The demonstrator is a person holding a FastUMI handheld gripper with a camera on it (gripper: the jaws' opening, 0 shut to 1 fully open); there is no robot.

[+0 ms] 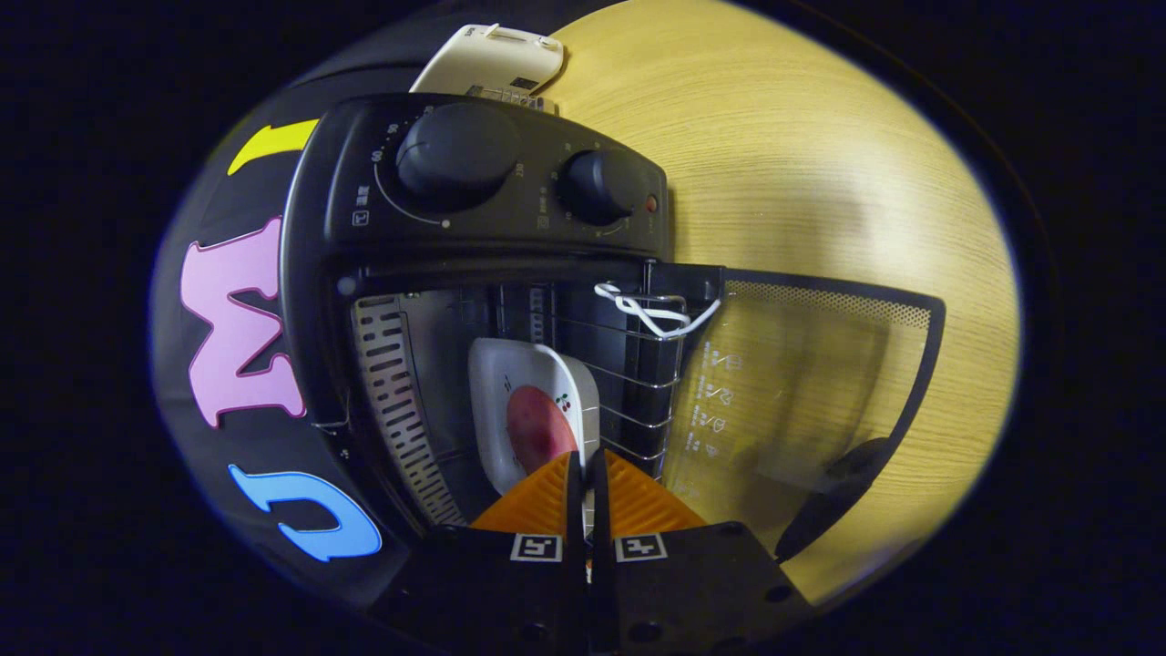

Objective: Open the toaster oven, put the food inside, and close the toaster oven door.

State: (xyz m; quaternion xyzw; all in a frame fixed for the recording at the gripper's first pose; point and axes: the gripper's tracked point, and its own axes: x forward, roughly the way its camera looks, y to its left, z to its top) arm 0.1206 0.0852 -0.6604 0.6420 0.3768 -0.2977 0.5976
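**Dish on its rim, going into the open oven**

My hand-held gripper [586, 474] has its fingers drawn nearly together, and the near rim of the small white dish [510, 383] runs into the thin gap between them. I judge both fingers are pinching that rim, though the contact itself is hidden behind the finger bodies. The dish carries a reddish piece of food [539, 428] and sits just ahead of the fingertips, inside the mouth of the toaster oven [492, 182], over the wire rack [629, 383]. I cannot tell whether its base rests on the rack yet.

The oven door [811, 383] is swung fully open, glass lying out over the wooden bench [820, 164], its dark handle [838, 492] beside my fingers. A white cord [651, 310] is tied on the rack's front edge.

How it should handle, as I judge it:
- The dish looks like glazed ceramic or hard plastic: stiff, smooth, likely slippery at a thin rim.
- Held at one edge it wants to tip, so I would keep it level and move slowly.
- The food looks loose and could slide.
- If ceramic, a knock on the rack could chip it.

For closing, the handle is the place to take the door; the glass offers no grip.
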